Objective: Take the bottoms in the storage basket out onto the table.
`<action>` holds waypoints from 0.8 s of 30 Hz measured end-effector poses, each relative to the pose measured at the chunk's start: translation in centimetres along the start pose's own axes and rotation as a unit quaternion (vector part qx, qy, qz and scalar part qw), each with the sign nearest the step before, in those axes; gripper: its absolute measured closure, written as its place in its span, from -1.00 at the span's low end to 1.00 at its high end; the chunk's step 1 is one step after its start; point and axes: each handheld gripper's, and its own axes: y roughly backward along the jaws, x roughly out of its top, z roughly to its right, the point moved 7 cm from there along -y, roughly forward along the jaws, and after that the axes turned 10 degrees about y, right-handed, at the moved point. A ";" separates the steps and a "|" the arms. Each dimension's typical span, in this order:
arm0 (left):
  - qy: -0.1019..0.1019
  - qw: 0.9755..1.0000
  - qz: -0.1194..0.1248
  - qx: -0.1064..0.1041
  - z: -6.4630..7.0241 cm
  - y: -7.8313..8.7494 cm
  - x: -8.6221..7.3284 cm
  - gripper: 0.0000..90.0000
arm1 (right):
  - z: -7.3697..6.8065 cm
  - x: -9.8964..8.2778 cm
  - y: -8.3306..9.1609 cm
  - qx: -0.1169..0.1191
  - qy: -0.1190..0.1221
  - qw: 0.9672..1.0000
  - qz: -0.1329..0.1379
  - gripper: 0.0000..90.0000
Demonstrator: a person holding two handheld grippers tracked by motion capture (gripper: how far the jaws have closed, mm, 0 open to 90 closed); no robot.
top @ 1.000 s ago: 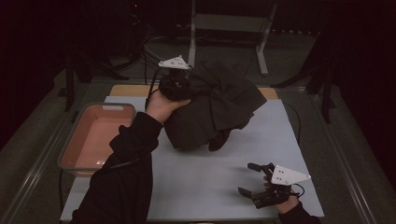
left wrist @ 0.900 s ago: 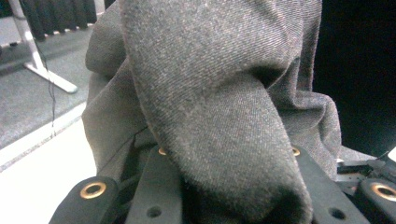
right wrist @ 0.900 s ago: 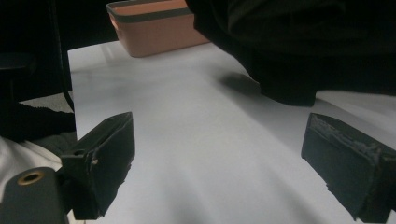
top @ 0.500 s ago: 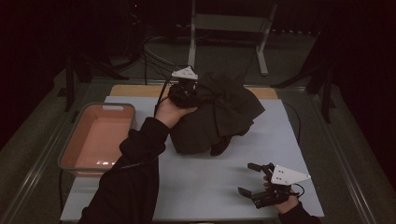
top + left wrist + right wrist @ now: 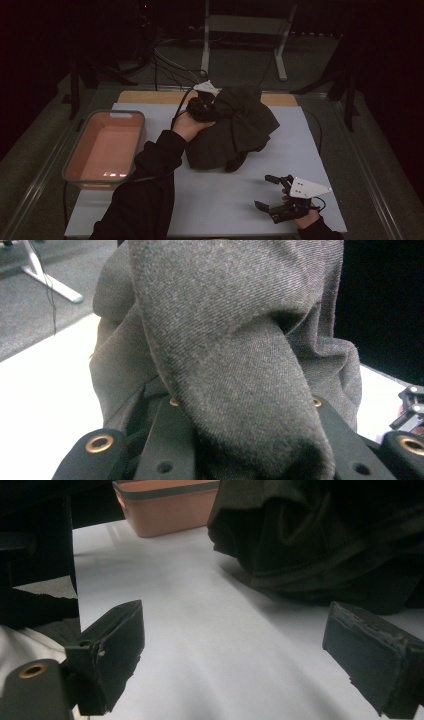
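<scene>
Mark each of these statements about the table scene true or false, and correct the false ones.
1. The left hand-held gripper is shut on the dark cloth. True.
2. The right hand-held gripper holds a corner of the cloth. False: its jaws stand open over bare table, apart from the cloth.
3. The pink tub stands at the left side of the table. True.
4. The cloth lies inside the tub. False: it sits bunched on the table, to the right of the tub.
5. The cloth is spread out flat. False: it is crumpled in a heap.
</scene>
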 end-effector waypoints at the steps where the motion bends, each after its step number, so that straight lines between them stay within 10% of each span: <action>1: -0.001 1.000 -0.002 0.001 0.0 -0.3 -0.1 0.66 | 0.0 0.0 0.0 0.000 0.000 1.000 0.000 -0.78; 24: 0.012 1.000 -0.011 -0.008 0.4 -5.2 -2.3 0.64 | 0.0 -0.1 -0.1 0.000 -0.001 1.000 -0.001 -0.78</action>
